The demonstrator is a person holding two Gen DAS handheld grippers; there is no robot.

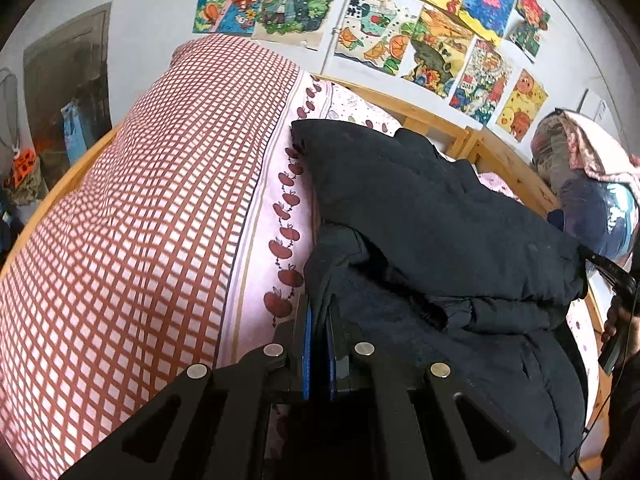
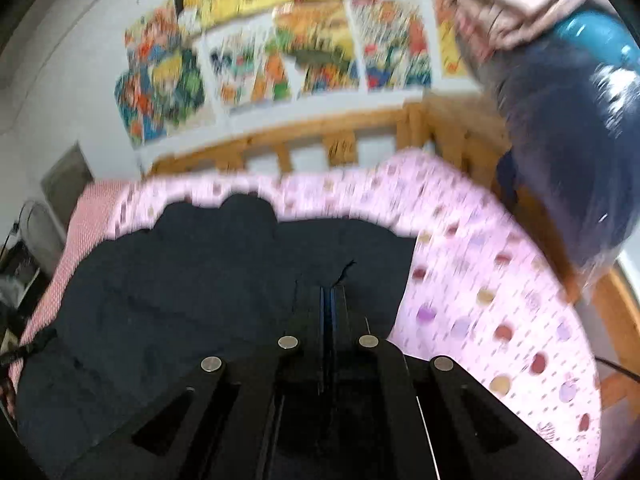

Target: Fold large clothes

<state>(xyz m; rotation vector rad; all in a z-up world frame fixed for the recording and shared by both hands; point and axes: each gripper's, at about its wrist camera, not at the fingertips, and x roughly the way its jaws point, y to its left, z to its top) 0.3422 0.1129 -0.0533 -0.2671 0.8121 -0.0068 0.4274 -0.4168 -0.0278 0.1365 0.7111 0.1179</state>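
Observation:
A large black padded jacket [image 1: 432,216] lies bunched on the pink bed sheet [image 1: 256,248], one layer folded over another. My left gripper [image 1: 319,308] is shut on a dark edge of the jacket at its near left corner. In the right wrist view, which is blurred by motion, the same jacket [image 2: 180,280] spreads over the pink dotted sheet [image 2: 500,280], and my right gripper [image 2: 329,296] is shut on its near right edge. The right gripper's far end [image 1: 612,280] shows at the jacket's right side in the left wrist view.
A red-and-white checked quilt [image 1: 132,220] is heaped left of the jacket. A wooden bed rail [image 2: 340,140] runs along the wall of colourful drawings [image 1: 400,28]. A bagged bundle of bedding [image 2: 568,140] sits at the right end. A hand [image 1: 616,320] shows at right.

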